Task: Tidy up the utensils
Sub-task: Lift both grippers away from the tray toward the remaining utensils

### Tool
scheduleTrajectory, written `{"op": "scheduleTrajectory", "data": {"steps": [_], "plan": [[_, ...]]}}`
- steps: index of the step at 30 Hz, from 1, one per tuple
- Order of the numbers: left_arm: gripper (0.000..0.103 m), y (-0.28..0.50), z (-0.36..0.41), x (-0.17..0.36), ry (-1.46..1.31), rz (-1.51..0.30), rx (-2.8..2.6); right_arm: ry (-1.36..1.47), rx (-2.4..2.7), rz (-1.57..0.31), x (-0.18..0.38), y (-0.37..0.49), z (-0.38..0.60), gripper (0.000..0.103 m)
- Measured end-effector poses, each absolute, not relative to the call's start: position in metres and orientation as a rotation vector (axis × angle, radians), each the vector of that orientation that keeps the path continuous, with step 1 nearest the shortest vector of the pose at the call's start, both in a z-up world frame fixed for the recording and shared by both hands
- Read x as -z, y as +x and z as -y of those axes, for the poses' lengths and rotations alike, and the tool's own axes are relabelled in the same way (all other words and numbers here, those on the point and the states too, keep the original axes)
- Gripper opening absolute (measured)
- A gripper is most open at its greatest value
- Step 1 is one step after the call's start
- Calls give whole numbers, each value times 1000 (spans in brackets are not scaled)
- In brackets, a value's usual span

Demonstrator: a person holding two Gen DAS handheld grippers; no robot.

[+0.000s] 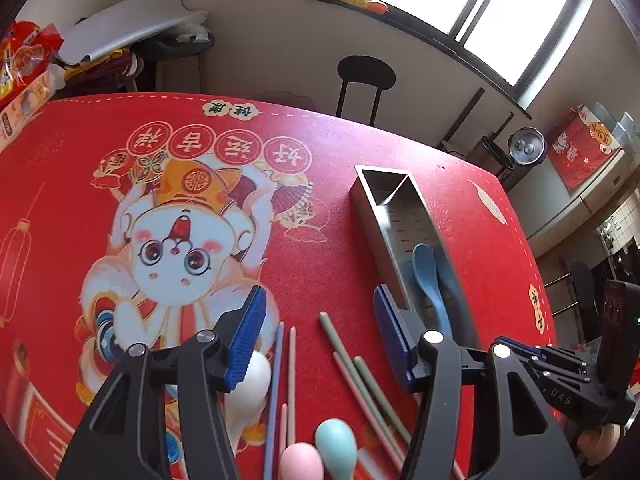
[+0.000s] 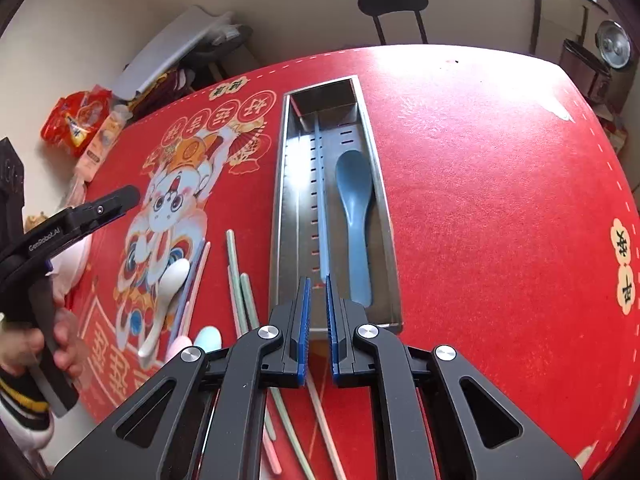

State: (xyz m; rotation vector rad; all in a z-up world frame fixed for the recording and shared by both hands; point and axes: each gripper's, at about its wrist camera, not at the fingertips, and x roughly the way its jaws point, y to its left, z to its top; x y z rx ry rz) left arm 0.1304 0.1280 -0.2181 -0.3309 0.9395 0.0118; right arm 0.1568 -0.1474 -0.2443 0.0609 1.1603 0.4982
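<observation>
Left to right on the red tabletop (image 2: 480, 200): white spoon (image 2: 170, 284) on the printed mascot, then a loose spread of blue, pink and green chopsticks (image 2: 236, 276), pink spoon (image 1: 300, 462) and teal spoon (image 1: 336, 448) at the near edge of that pile

Left gripper (image 1: 320, 320) hovers over the chopsticks, fingers wide apart, nothing between them; a hand (image 2: 60, 340) holds its grip at the left edge of the right wrist view

Steel tray (image 2: 280, 200) sits right of the pile, long axis running away from the cameras. Inside: one blue chopstick (image 2: 322, 200) along the slotted middle, blue spoon (image 2: 354, 208) on the right side, bowl at the far end

Right gripper (image 2: 317, 320) is over the tray's near end, fingers narrow, nearly together, can't see anything clamped. Blue chopstick's near tip ends just ahead of the fingertips
</observation>
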Motion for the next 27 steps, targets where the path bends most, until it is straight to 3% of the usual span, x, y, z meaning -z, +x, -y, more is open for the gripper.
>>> {"op": "scheduleTrajectory", "data": {"steps": [9,21,24,26,27], "plan": [[84,44,-148,242,-249,-976,-55,-68,-571,-1185,270,100,141,9],[87,-6,-173,281,-285,-1049,-123,-109,-629,-1261,296,71,114,11],[87,-10,-180,280,-293,-1040,-128,-135,-656,-1265,296,66,100,23],[87,-11,-182,279,-294,-1039,-125,-141,-674,-1264,296,64,91,42],[87,-11,-182,278,-294,-1038,-118,-141,-686,-1260,295,62,87,43]]}}
